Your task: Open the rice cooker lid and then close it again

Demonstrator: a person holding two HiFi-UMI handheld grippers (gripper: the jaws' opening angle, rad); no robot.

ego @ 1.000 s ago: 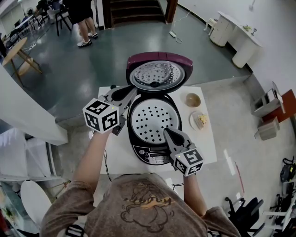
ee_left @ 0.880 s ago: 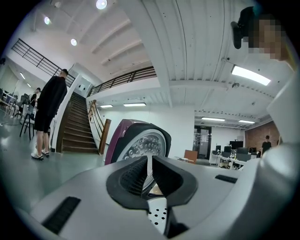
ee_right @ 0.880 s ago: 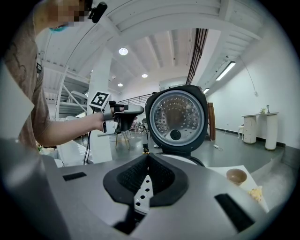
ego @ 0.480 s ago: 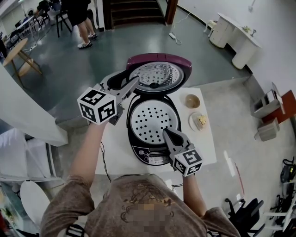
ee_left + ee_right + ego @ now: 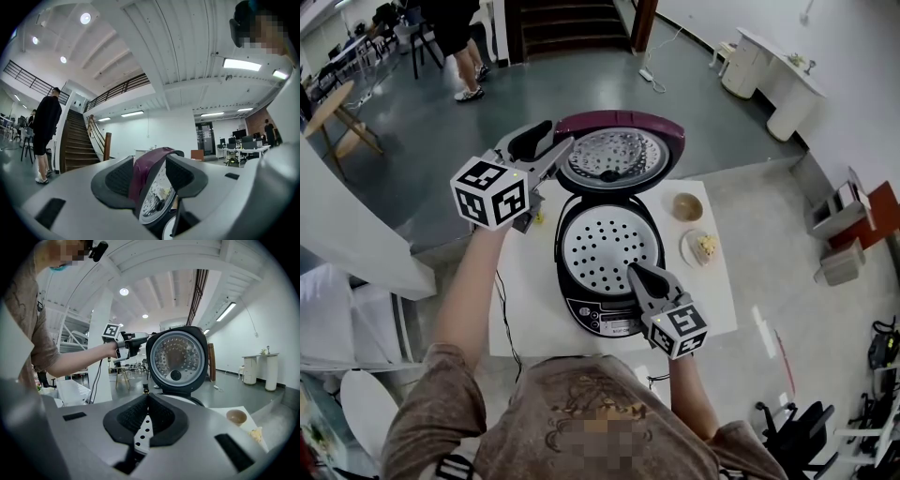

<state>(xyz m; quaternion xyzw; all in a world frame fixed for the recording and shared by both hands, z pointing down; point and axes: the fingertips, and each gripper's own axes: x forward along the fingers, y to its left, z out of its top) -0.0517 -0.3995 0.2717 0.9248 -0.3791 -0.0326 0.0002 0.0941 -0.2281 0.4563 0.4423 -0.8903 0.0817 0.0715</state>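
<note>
The rice cooker (image 5: 602, 317) sits on the white worktop (image 5: 523, 302) with its lid (image 5: 617, 155) swung right up, standing nearly upright on the far hinge. Its shiny dimpled inside faces the person, and the perforated steamer tray (image 5: 605, 239) lies bare in the pot below. So the opening half looks done to me, and closing is what's left.

The left tongs (image 5: 555, 142) are up at the lid's left edge, pointing level. Their jaws have just been opening and now stand released, with the lid's maroon rim showing in the gap between them, not pinched. The right tongs (image 5: 637, 274) are clenched on nothing, tips together, low at the cooker's near lip over the tray.

What matters next is that the lid must tip forward and down, towards the person. The left tongs are much the nearer to it, just beside its edge. The right pair sit about where the lid's front would land, and I'd guess they need to clear out first
</note>
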